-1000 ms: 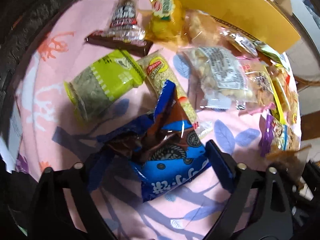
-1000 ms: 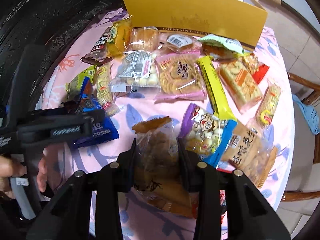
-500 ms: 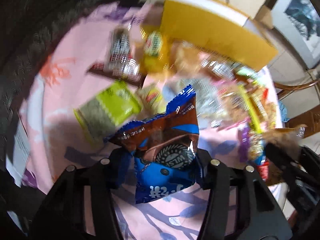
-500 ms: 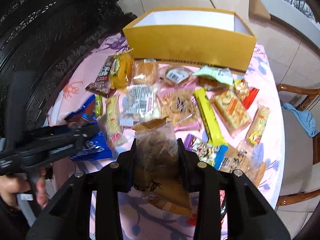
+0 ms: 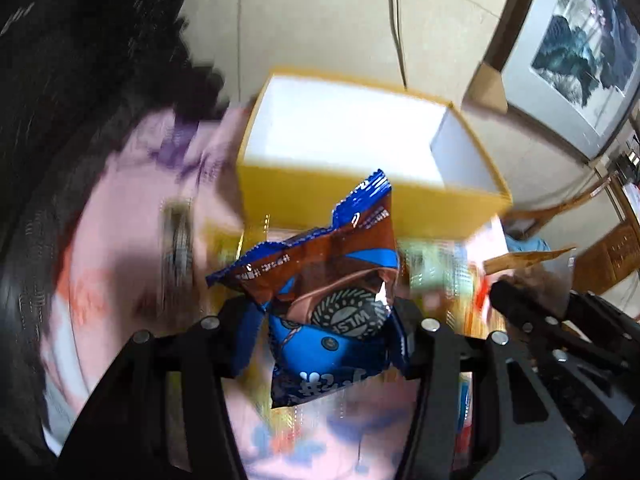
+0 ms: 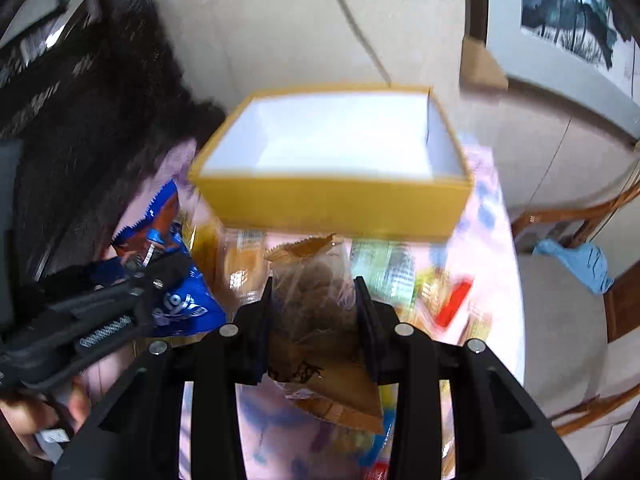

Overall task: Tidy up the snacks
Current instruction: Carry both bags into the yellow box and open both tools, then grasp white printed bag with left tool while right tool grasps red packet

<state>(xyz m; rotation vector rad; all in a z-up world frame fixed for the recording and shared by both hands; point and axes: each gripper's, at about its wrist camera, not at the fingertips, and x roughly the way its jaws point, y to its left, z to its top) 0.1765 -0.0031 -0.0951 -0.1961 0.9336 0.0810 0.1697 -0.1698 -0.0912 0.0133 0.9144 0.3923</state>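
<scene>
My left gripper (image 5: pixel 324 332) is shut on a blue and brown snack packet (image 5: pixel 332 300), held in the air above the table. It also shows in the right wrist view (image 6: pixel 168 264). My right gripper (image 6: pixel 314 304) is shut on a clear brown snack bag (image 6: pixel 316 312), also lifted. An open yellow box (image 5: pixel 360 200) with a white empty inside stands just ahead of both grippers, shown in the right wrist view too (image 6: pixel 332 204). The right gripper with its bag shows at the right edge of the left wrist view (image 5: pixel 532 288).
Several more snack packets (image 6: pixel 404 272) lie blurred on the pink patterned tablecloth (image 5: pixel 132 216) below. A dark carved chair back (image 6: pixel 80 120) stands on the left, a wooden chair (image 6: pixel 580 240) with a blue cloth on the right.
Both grippers have lifted their packets off the table and moved toward the yellow box, which now shows its open top. The views are blurred with motion.
</scene>
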